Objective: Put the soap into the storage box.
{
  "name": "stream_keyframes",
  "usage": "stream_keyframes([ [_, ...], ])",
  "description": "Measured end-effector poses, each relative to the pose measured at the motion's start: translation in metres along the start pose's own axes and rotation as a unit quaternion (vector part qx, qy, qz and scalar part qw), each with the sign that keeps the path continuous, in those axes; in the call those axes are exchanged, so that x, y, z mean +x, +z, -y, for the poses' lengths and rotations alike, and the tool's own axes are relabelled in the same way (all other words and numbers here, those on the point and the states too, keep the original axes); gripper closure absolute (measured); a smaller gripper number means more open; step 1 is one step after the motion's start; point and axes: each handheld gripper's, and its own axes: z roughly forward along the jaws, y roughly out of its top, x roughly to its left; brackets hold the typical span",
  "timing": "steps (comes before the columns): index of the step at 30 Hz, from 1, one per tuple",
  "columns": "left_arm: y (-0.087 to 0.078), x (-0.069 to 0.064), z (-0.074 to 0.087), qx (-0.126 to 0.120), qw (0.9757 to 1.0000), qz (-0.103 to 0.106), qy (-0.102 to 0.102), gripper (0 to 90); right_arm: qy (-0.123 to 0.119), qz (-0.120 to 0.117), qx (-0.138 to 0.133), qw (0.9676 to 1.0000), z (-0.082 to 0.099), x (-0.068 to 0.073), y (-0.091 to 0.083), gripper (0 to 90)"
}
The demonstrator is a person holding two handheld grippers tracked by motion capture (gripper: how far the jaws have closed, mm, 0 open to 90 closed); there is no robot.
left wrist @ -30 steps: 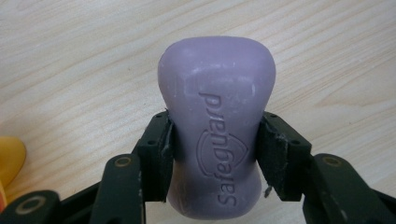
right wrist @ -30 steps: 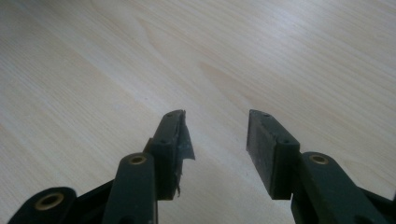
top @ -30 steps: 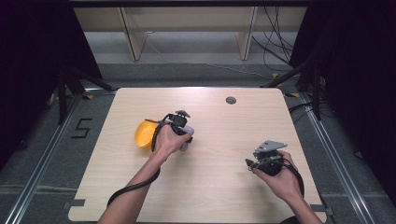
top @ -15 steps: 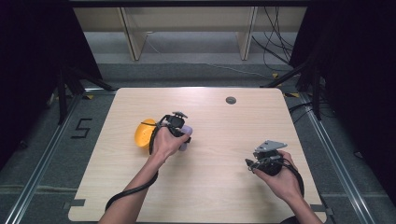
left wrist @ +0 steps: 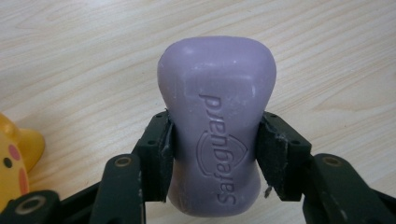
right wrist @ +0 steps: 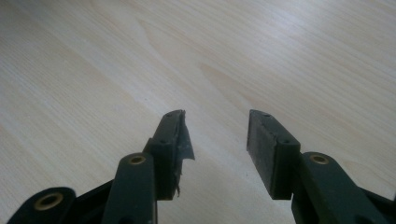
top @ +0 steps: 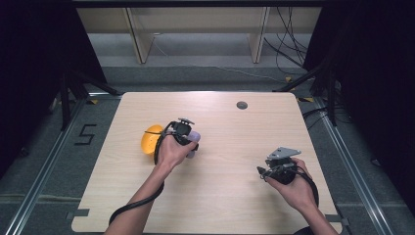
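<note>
Held the purple soap bar (left wrist: pixel 217 135) by its narrow waist in the left gripper (left wrist: pixel 212 154), fingers (left wrist: pixel 159 149) pressed on both sides, low over the counter (top: pixel 225 196) just beside the yellow toy (top: pixel 149 139). Kept the right gripper (right wrist: pixel 215 140) idle near the counter's right edge, fingers apart and empty. Best handled level and slowly, since the smooth bar could probably slip; squeeze unchanged until fully set down, clear of the toy.
</note>
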Motion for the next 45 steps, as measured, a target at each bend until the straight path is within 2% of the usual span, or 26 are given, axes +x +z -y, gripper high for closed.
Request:
stream_keyframes([
  [3,-0.003,0.0,0.001,-0.003,1.0,-0.003,0.0,49.1,0.002,0.0,0.001,1.0,0.0,0.0,-0.001,56.7],
  [4,-0.004,0.001,0.002,-0.011,0.9999,-0.005,0.003,49.1,0.008,-0.001,0.003,1.0,-0.001,0.001,-0.001,56.7],
  [7,-0.005,0.001,0.002,-0.017,0.9999,-0.004,0.001,49.1,0.0,0.0,0.0,1.0,0.0,0.0,0.0,56.7],
  [11,-0.01,0.001,0.003,-0.024,0.9997,-0.004,0.002,49.1,0.0,0.001,0.0,1.0,0.0,0.0,0.0,56.7],
  [12,-0.011,0.0,0.003,-0.027,0.9996,-0.005,0.001,49.1,0.009,-0.001,0.003,1.0,-0.001,0.001,-0.001,56.7],
  [22,-0.02,0.003,0.004,-0.045,0.9989,-0.011,-0.001,49.0,0.009,0.0,0.002,1.0,-0.001,0.001,-0.001,56.6],
  [34,-0.032,0.012,0.005,-0.051,0.9986,-0.017,-0.007,49.1,0.009,0.0,0.002,1.0,-0.001,0.001,-0.001,56.5],
  [45,-0.041,0.025,0.005,-0.045,0.9983,-0.036,-0.008,49.1,0.009,0.002,0.0,1.0,-0.001,0.001,-0.001,56.4],
])
